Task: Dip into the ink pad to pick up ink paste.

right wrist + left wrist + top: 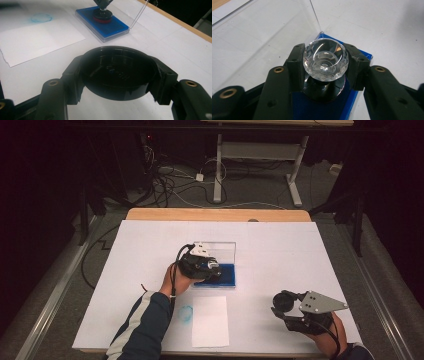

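The left gripper (325, 62) has its two black jaws squeezed tight on the clear, cut-glass knob (325, 60) of a round stamp; the knob sits in the middle of the left gripper view and points up at the camera, so the stamp stands upright with its black base (324, 93) straight down below the jaws; under the base is the blue ink pad (110, 23), which lies in a clear case with its lid (220, 250) standing open, near the middle of the high view; I think the base is on the pad or just above it, but I cannot tell which; the right gripper (117, 72) is clamped on a black round cap (117, 70) at the lower right of the high view, well apart from the pad; the white paper (210, 320) lies at the bottom middle, just below the pad, beside a blue ring mark (186, 314); the left hand is the nearer one to the paper.
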`<state>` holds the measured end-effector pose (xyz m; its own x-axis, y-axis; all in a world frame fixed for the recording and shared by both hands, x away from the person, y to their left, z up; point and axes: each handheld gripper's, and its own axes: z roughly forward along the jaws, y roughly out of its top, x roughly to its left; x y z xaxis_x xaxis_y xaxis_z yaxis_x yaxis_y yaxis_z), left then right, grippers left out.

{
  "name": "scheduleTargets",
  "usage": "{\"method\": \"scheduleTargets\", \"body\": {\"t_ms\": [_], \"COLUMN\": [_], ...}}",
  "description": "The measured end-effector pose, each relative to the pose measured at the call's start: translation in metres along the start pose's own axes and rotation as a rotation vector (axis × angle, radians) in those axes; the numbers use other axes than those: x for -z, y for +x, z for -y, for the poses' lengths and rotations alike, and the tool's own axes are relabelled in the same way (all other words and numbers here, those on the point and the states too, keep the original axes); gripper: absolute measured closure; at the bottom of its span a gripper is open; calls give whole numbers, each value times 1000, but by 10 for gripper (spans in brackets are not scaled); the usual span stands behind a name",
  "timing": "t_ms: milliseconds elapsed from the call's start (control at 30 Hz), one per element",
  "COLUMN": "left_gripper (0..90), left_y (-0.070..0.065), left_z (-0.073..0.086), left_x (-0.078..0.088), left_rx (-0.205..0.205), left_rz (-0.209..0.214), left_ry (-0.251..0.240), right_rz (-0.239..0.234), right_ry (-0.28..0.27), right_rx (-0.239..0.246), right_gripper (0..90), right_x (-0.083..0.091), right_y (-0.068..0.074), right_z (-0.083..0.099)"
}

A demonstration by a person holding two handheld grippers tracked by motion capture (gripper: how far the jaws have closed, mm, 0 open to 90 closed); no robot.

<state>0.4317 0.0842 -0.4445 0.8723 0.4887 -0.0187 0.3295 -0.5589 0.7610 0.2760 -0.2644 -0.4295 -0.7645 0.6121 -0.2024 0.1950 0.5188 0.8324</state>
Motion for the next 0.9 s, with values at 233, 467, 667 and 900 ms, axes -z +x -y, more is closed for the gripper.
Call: {"method": "scheduleTargets", "body": {"t_ms": [233, 467, 667, 900], "left_gripper": [543, 542, 542, 542], "left_y": [1, 1, 1, 1], "left_z": [0, 0, 0, -2], "left_x": [0, 0, 0, 0], "left_rx": [4, 8, 10, 4], "left_rz": [5, 5, 5, 5], "left_ry": [-5, 0, 2, 14], "right_rz": [1, -2, -5, -6], "right_ry": [-4, -1, -1, -2], "right_rx": [5, 6, 6, 6], "right_gripper": [385, 385, 385, 385], "right_x": [0, 0, 0, 0], "right_y": [1, 1, 1, 1], "right_z": [-1, 0, 0, -1]}}
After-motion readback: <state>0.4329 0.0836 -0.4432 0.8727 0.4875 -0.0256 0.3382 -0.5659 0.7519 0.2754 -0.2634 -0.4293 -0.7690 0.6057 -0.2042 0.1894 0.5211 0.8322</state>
